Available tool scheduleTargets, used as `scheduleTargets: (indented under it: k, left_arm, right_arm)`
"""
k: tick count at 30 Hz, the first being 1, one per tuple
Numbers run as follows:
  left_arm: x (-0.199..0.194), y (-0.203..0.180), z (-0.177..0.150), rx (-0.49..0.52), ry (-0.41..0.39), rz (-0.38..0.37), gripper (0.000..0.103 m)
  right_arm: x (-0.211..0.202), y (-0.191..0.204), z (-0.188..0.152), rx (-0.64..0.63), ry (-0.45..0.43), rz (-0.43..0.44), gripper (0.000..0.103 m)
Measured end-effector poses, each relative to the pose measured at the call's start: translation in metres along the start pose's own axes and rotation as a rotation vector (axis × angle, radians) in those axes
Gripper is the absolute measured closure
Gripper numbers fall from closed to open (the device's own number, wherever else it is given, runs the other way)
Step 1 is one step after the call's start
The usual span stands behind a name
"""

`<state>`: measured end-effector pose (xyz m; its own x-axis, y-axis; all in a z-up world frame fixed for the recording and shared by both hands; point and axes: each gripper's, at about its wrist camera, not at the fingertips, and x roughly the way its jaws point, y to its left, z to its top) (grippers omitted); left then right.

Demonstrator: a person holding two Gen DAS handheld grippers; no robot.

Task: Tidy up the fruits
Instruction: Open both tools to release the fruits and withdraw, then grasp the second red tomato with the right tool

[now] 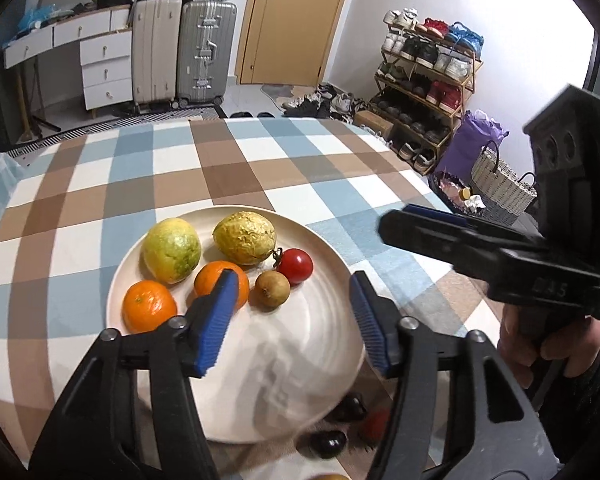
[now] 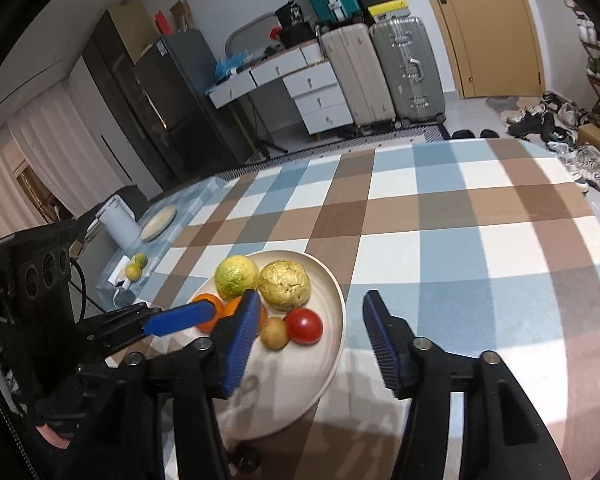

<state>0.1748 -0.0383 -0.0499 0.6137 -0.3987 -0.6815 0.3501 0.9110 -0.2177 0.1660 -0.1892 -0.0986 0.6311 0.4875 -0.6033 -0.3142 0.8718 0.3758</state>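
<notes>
Both the left gripper (image 1: 292, 320) and right gripper (image 2: 310, 344) are hovering with jaws apart and empty over the plate (image 1: 332, 360), its six fruits clustering toward the far-left rim, nearer the left gripper.

This is a lived-in home, a room near the entrance that serves for both eating and storage. A tan wooden door with a dark lever handle (image 1: 290, 20) stands in the far wall, and loose sneakers and slippers (image 1: 320, 102) lie on the tiled floor beside a small mat. A tiered shoe rack packed with pairs of shoes (image 1: 428, 80) lines the white wall. Two upright hard-shell suitcases, one beige and one silver (image 2: 384, 72), stand next to a white desk with drawers (image 2: 296, 88) heaped with clutter. A dark refrigerator (image 2: 172, 96) stands further along. A table under a blue, brown and white checked cloth (image 2: 440, 216) fills the foreground.
</notes>
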Motion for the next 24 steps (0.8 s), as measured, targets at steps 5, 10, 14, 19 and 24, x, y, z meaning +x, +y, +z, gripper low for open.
scheduleTargets:
  k: [5,10,14,19,24]
  left_arm:
    - [-0.031,-0.011,-0.008,0.008,-0.025,0.024,0.041]
    - [-0.063,-0.023,-0.010,0.017,-0.077,0.053,0.022]
    - [-0.089,-0.032,-0.017,0.016,-0.113,0.069,0.020]
    - [-0.112,-0.037,-0.031,0.001,-0.129,0.083,0.015]
    - [-0.129,-0.041,-0.055,0.009,-0.157,0.137,0.001]
  right_arm:
    - [-0.033,0.012,-0.011,-0.019,-0.059,-0.002,0.029]
    - [-0.068,0.024,-0.022,-0.030,-0.136,-0.003,0.017]
    - [-0.088,0.036,-0.030,-0.054,-0.171,-0.024,0.016]
    - [-0.105,0.048,-0.045,-0.068,-0.182,-0.027,0.013]
    - [-0.115,0.060,-0.066,-0.082,-0.193,-0.035,0.008]
